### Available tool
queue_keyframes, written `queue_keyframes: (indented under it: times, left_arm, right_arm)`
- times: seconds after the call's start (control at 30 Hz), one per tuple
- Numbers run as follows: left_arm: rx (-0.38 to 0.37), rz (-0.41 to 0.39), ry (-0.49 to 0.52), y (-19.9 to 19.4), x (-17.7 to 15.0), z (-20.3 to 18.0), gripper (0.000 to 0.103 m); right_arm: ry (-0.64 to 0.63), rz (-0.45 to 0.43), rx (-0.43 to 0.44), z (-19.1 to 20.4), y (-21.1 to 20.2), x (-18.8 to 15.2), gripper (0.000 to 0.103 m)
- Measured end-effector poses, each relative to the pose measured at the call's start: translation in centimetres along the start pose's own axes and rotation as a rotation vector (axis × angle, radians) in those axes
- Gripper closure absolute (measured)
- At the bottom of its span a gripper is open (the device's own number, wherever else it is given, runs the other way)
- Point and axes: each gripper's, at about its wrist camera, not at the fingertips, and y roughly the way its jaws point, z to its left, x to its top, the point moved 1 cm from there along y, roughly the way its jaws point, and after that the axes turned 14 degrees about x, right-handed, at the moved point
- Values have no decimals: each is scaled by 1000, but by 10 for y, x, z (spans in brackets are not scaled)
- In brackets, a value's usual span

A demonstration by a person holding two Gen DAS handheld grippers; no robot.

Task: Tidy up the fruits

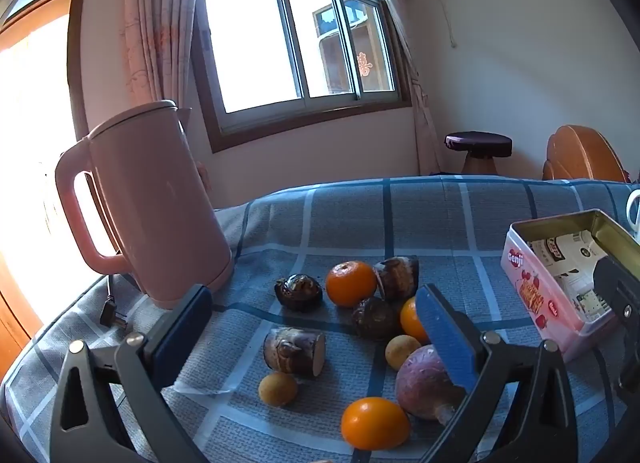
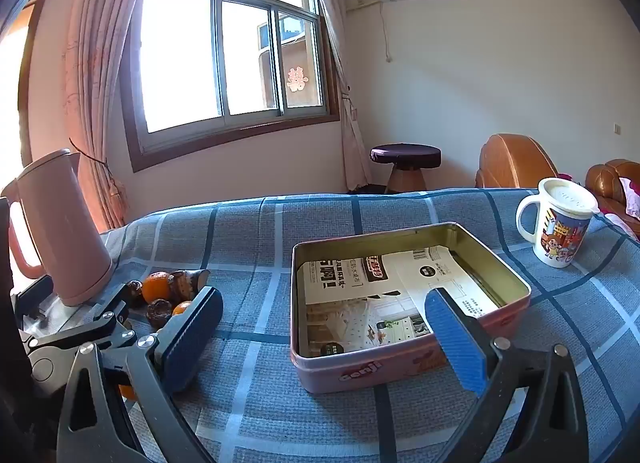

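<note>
Fruits and roots lie loose on the blue checked cloth in the left wrist view: an orange [image 1: 351,283] at the back, another orange [image 1: 375,422] at the front, a third orange [image 1: 412,321] partly behind the pad, two small yellow fruits [image 1: 277,388] [image 1: 402,351], several dark brown taro pieces [image 1: 295,351] and a purple root [image 1: 426,382]. My left gripper [image 1: 316,327] hangs open above the pile, holding nothing. A pink tin [image 2: 306,367], lined with printed paper, lies open to the right. My right gripper [image 2: 324,339] is open over the tin's near edge, empty.
A pink electric kettle [image 1: 152,207] stands at the left with its plug [image 1: 110,313] on the cloth. A white lidded mug [image 2: 560,221] sits at the far right. Beyond the table are a window, a stool [image 2: 405,167] and brown chairs [image 2: 516,161].
</note>
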Motion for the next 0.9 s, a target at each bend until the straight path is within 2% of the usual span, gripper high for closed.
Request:
queue_keyframes:
  times: [0.1, 0.2, 0.9]
  left_arm:
    - [12, 2, -2, -2, 0, -1, 0]
    - [-16, 33, -15, 3, -2, -3, 0]
    - [-27, 33, -28, 6, -4, 0, 0]
  right_arm:
    - [0, 1, 0, 0, 0, 0, 1]
    - [-1, -3, -3, 0, 0, 1, 1]
    - [-1, -1, -5, -1, 1, 1, 1]
